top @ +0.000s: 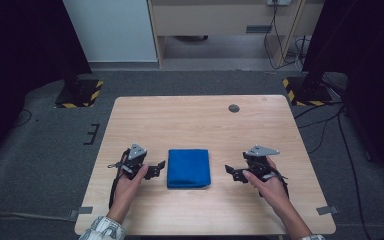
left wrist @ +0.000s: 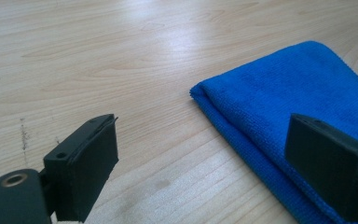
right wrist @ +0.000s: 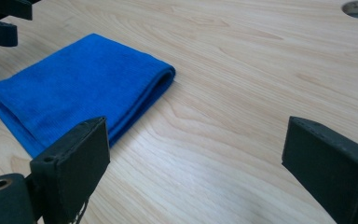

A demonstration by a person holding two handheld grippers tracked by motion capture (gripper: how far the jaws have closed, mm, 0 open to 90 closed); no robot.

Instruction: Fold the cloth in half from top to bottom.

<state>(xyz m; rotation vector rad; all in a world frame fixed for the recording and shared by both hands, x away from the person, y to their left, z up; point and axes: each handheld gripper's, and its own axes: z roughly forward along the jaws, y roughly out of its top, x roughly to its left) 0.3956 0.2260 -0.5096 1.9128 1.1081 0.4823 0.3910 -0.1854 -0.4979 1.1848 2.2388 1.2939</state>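
Folded blue microfibre cloth [top: 188, 168] lies near the front middle of the pale wooden tabletop [top: 200, 120] in the high view, flanked by the left gripper [top: 156, 169] and right gripper [top: 230, 171], neither touching it. In the left gripper view the jaws stand wide apart, empty, with the cloth's corner [left wrist: 279, 107] just ahead. In the right gripper view the jaws also gape, the cloth [right wrist: 81, 88] off to one side. A shallow pinch might catch only the top layer, undoing the fold.

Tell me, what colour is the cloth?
The cloth is plain bright blue, clearest in the right gripper view.
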